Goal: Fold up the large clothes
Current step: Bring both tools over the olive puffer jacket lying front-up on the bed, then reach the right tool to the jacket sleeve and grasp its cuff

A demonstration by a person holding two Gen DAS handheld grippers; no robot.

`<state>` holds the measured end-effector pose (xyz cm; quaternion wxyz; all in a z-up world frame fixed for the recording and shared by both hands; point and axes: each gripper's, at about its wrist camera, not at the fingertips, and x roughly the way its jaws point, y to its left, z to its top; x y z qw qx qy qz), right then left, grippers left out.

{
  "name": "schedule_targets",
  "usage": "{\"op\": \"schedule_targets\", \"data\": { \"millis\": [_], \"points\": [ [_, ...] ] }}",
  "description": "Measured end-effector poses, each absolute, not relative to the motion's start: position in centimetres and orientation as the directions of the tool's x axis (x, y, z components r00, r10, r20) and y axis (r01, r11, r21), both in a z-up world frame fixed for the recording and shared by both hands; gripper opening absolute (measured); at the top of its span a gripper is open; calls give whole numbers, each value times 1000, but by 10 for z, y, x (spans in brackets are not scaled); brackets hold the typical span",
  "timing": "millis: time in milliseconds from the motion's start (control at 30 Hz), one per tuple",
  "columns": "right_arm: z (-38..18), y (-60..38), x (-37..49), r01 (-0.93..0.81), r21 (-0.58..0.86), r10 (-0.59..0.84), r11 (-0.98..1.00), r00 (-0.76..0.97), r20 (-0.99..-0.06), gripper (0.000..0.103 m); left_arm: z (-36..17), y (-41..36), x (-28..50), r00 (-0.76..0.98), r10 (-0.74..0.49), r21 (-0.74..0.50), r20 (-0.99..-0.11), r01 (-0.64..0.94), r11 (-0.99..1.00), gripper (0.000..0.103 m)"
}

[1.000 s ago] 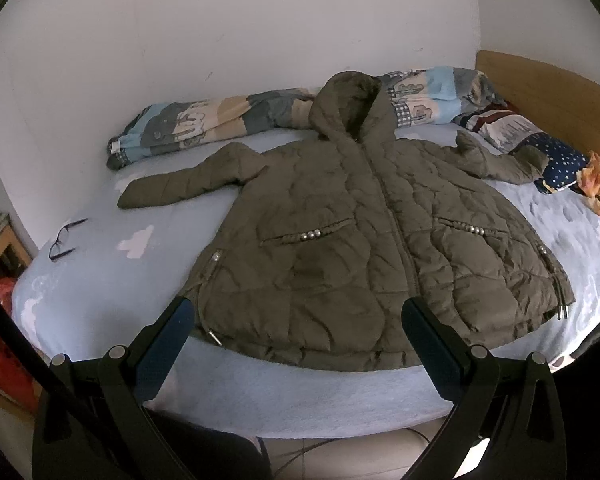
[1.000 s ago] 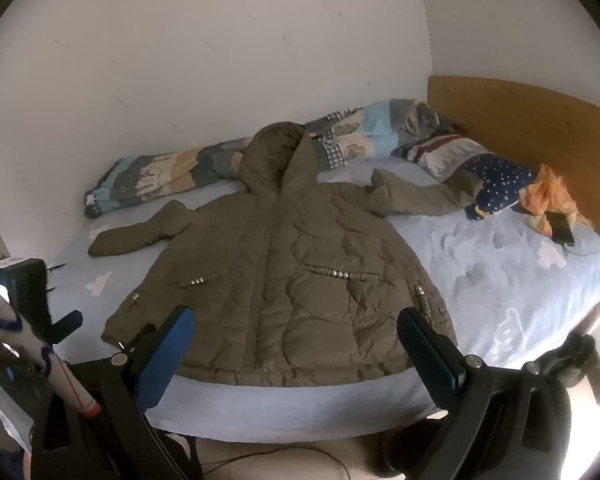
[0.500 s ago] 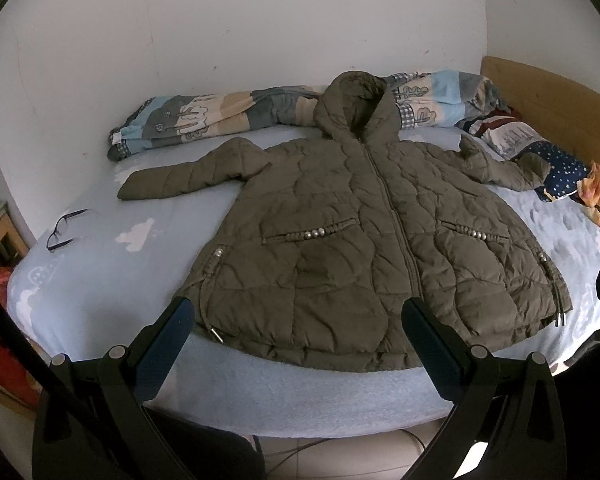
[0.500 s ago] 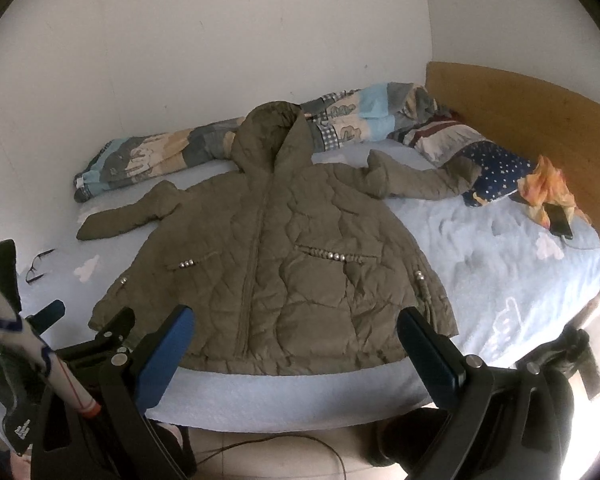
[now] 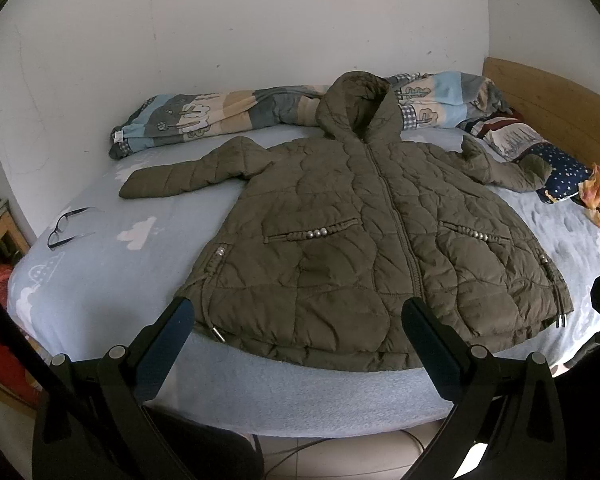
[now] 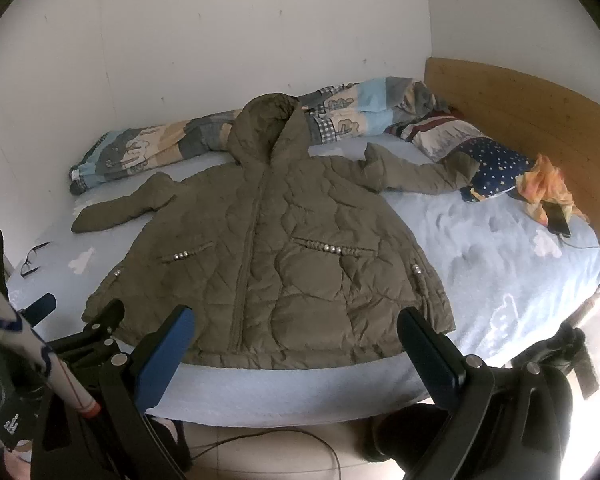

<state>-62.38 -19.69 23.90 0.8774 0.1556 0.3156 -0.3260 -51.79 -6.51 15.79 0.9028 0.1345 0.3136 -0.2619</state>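
An olive quilted hooded jacket [image 5: 364,236] lies flat, front up and zipped, on the light blue bed [image 5: 108,280], sleeves spread to both sides, hood toward the wall. It also shows in the right wrist view [image 6: 276,252]. My left gripper [image 5: 298,320] is open and empty, hovering just short of the jacket's lower hem on its left half. My right gripper [image 6: 296,330] is open and empty, near the hem's right half. The left gripper's body shows at the lower left of the right wrist view [image 6: 100,332].
A rolled patterned quilt [image 5: 228,120] lies along the wall. Pillows [image 6: 472,148] and an orange cloth [image 6: 544,188] with a phone [image 6: 558,220] sit by the wooden headboard [image 6: 520,108]. Glasses [image 5: 66,224] lie at the bed's left side. A cable [image 6: 260,440] runs on the floor.
Both grippers have moved closer to the bed and a little higher; the jacket looks larger and sits lower in both views. The jacket itself has not moved.
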Motion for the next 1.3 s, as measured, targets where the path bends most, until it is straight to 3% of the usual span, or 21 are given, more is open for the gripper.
{"op": "schedule_targets", "data": {
  "millis": [867, 1133, 1300],
  "points": [
    [214, -239, -618, 720, 76, -464, 690, 521, -716, 103, 159, -110, -496, 659, -373, 124, -653, 579, 805, 103],
    [207, -294, -613, 748, 114, -454, 653, 507, -733, 103, 171, -185, -435, 668, -385, 150, -637, 597, 788, 103],
    [215, -354, -614, 782, 157, -463, 603, 504, -729, 103, 143, -232, -377, 682, -333, 181, -651, 565, 805, 103]
  ]
}}
